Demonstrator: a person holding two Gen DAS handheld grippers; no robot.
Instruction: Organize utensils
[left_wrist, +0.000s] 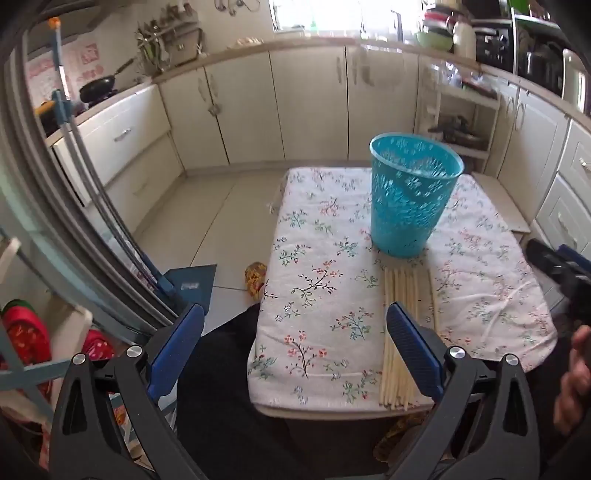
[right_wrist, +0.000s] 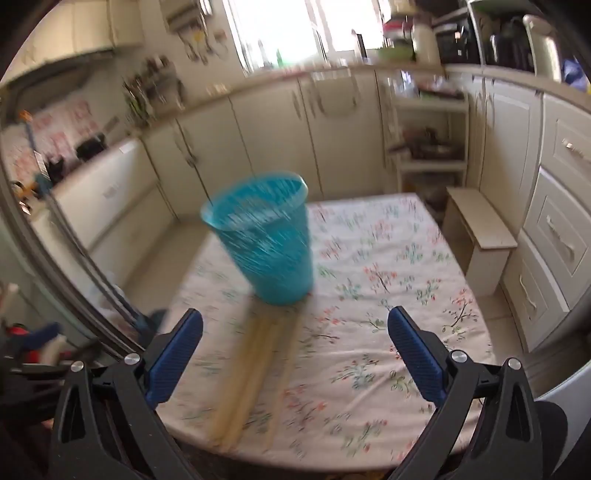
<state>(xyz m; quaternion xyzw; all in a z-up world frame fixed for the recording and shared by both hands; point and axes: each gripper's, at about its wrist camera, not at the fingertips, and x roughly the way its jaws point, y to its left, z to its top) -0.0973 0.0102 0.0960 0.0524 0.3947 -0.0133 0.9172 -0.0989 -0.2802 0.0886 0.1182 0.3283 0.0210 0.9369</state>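
A row of several pale wooden chopsticks (left_wrist: 404, 306) lies on a small table with a floral cloth (left_wrist: 325, 258), running from the near edge toward a teal plastic basket (left_wrist: 410, 199) that stands upright behind them. My left gripper (left_wrist: 295, 317) hovers open above the table's near left side, its right finger over the chopsticks' near part. In the blurred right wrist view the chopsticks (right_wrist: 255, 369) lie left of centre before the basket (right_wrist: 264, 240). My right gripper (right_wrist: 295, 325) is open above the cloth (right_wrist: 369, 295), holding nothing. Its black and blue tip (left_wrist: 561, 266) shows at the right edge.
Cream kitchen cabinets (left_wrist: 295, 107) ring the tiled floor. A low white stool (right_wrist: 480, 229) stands right of the table. Mop handles (left_wrist: 85, 177) lean at the left. A person's hand (left_wrist: 576, 373) shows at the right edge, and dark clothing (left_wrist: 229, 369) sits below the table's near edge.
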